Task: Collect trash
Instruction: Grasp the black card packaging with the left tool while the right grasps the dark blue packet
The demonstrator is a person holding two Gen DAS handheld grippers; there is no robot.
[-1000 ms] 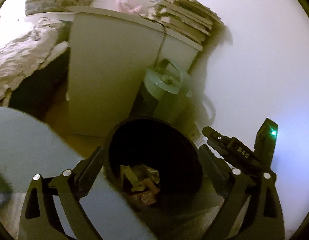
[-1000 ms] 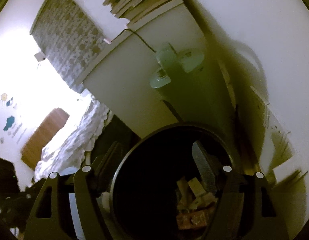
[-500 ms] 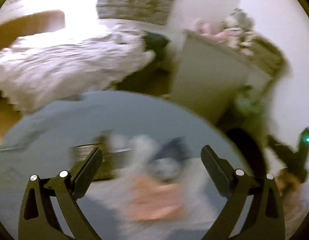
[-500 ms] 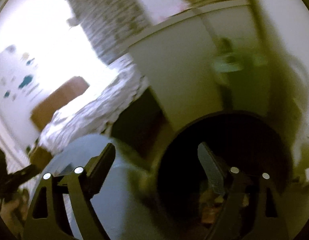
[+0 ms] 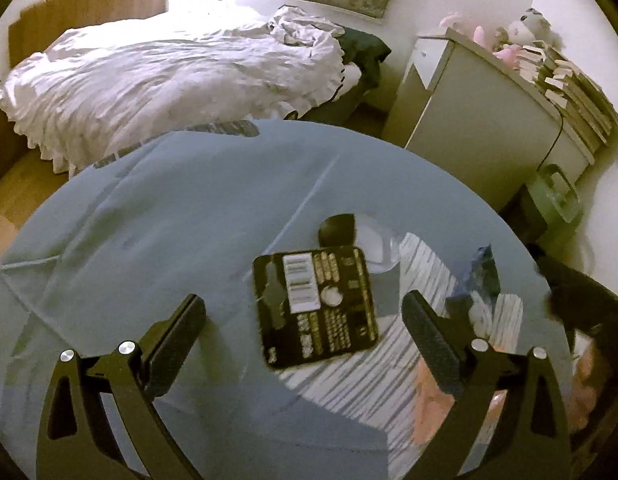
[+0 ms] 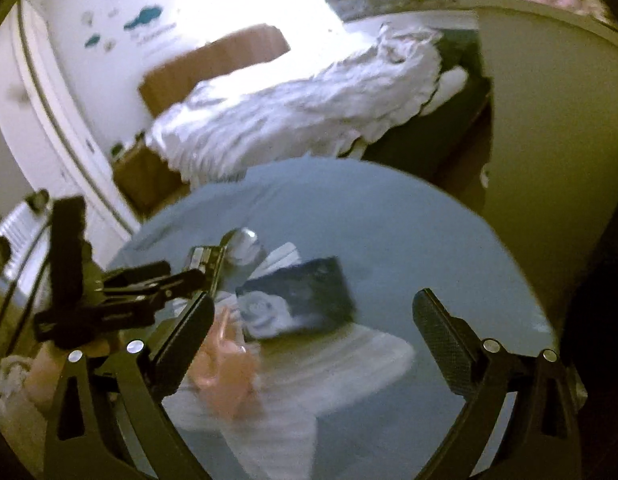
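— Tongs, how were they seen?
— Left tongs (image 5: 303, 320) were spread, empty, above the black card (image 5: 315, 306); right tongs (image 6: 311, 314) were opening, empty.
— Trash?
— It was left on the desk (image 5: 149, 208)

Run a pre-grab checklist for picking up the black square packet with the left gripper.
1. Left gripper open and empty: ok.
2. Black square packet lies flat on the round blue table, between the fingers' line: ok.
3. Packet free of other items: not ok, one corner overlaps the striped paper.
4. Right gripper clear of the packet: ok, its jaws are opening with nothing between them.
5. Trash bin in view: not ok.
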